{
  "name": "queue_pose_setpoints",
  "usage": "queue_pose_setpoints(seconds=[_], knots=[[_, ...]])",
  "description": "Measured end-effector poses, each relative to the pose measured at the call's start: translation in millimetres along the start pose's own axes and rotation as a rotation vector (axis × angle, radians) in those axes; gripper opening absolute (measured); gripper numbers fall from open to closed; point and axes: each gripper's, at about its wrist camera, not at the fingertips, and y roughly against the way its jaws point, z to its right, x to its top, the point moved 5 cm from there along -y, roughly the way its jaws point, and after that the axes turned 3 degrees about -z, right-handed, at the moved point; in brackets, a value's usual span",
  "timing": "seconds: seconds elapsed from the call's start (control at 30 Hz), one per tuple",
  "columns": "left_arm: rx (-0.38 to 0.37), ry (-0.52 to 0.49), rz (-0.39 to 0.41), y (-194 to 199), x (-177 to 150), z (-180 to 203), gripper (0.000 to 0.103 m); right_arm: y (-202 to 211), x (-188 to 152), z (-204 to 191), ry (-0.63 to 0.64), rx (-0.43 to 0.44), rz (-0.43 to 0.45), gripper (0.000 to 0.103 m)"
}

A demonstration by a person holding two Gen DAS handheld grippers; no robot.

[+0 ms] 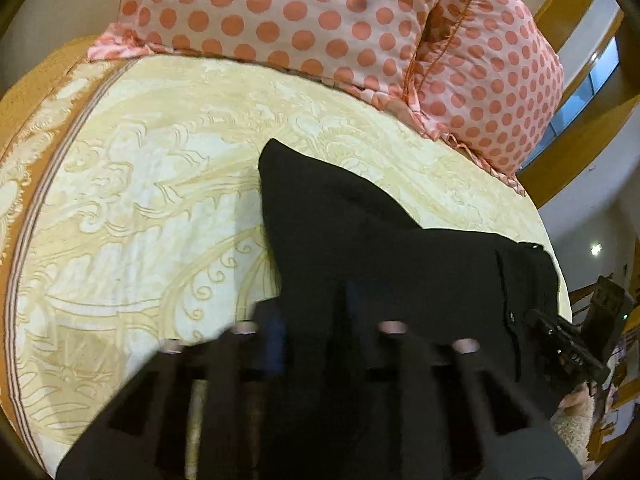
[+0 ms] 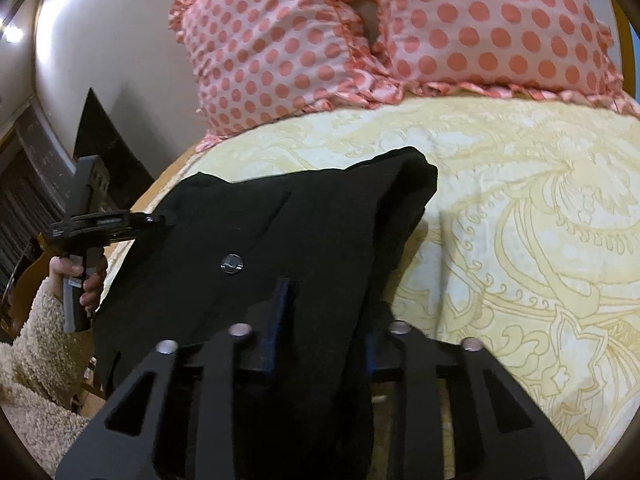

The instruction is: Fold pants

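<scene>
The left gripper was closed on the black pants, its blue-padded fingers pinching a gathered edge of the cloth. The right gripper was likewise clamped on the pants, with fabric bunched between its fingers and hanging down past them. Both held the garment near its waist end, partly lifted, while the rest of it lay draped across the bed, on the yellow patterned bedspread, well short of the pink polka-dot pillows at the head.

The cloth looked soft, light and limp: it sagged and creased wherever it was unsupported, so it would probably follow the grippers easily but slump out of shape if let go unevenly. Its dark, smooth weave might slip from a shallow pinch. The waistband, being thicker and stitched, seemed the safest place to hold, one gripper at each side of it.

The right wrist view showed a metal button and a slanted pocket seam, marking that end as the waist, and it also caught the left gripper from the side, biting the far edge of the cloth. The left wrist view showed instead a pointed, folded part of the pants reaching toward the pillows, and the other gripper at the garment's right edge.
</scene>
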Motion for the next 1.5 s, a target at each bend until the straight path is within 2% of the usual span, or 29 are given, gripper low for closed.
queue_pose_setpoints(seconds=[0.27, 0.53, 0.7, 0.93, 1.03, 1.1, 1.17, 1.2, 1.3, 1.37, 1.47, 1.5], knots=[[0.009, -0.018, 0.071, 22.2, 3.1, 12.5, 0.009, 7.7, 12.7, -12.2, 0.037, -0.027, 0.026, 0.019], [0.04, -0.055, 0.099, 27.9, 27.5, 25.4, 0.009, 1.4, 50.2, -9.5, 0.072, -0.057, 0.031, 0.019], [0.049, -0.091, 0.127, 26.5, 66.8, 39.5, 0.009, -4.3, 90.1, 2.5, 0.089, -0.082, 0.061, 0.018], [0.08, -0.13, 0.211, 5.7, 146.2, 53.0, 0.01, -16.1, 154.7, 41.9, 0.034, -0.133, 0.154, 0.018], [0.104, -0.095, 0.153, -27.4, 163.5, 37.5, 0.01, -42.2, 160.0, 61.8, -0.024, -0.162, 0.097, 0.018], [0.111, -0.043, 0.068, -58.4, 162.9, 21.0, 0.01, -64.7, 153.1, 72.6, -0.057, -0.204, 0.019, 0.018], [0.148, -0.023, 0.034, -80.0, 157.8, 8.3, 0.012, -81.2, 146.2, 78.2, -0.068, -0.248, -0.029, 0.019], [0.154, -0.017, 0.025, -86.2, 155.0, 4.7, 0.016, -83.3, 145.1, 79.1, -0.076, -0.258, -0.031, 0.019], [0.162, 0.037, 0.036, -98.6, 151.1, -6.8, 0.031, -85.8, 144.2, 80.8, -0.091, -0.299, -0.035, 0.026], [0.178, 0.04, 0.035, -97.9, 151.8, -5.0, 0.036, -86.8, 141.4, 82.3, -0.099, -0.347, -0.043, 0.04], [0.236, -0.004, 0.078, -77.6, 148.2, 3.9, 0.041, -73.5, 137.0, 89.1, -0.129, -0.402, -0.026, 0.053], [0.257, -0.038, 0.11, -64.9, 144.6, 10.2, 0.048, -61.2, 136.0, 89.6, -0.133, -0.429, 0.005, 0.057]])
